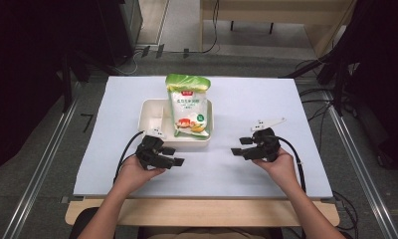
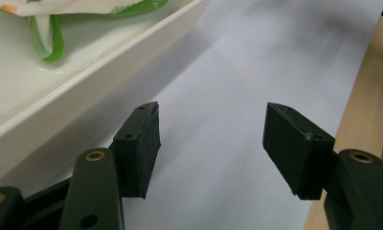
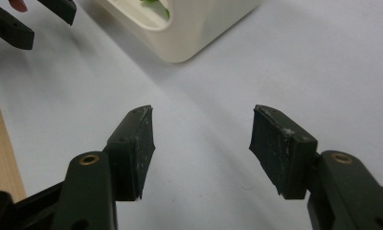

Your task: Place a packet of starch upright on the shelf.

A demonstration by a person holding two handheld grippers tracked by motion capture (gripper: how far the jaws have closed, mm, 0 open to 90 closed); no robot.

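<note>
Both hands rest low over the white mat [image 1: 237, 169], the left gripper [image 1: 173, 156] and the right gripper [image 1: 241, 146] pointing toward each other, each with jaws wide apart and nothing between them. One cream tray [image 1: 152, 112] holds one green-and-white bag [image 1: 188, 104], just beyond the left gripper.

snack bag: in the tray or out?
In. The green-and-white snack bag lies in the white tray, its top edge hanging over the far rim. Both grippers are apart from it.
</note>
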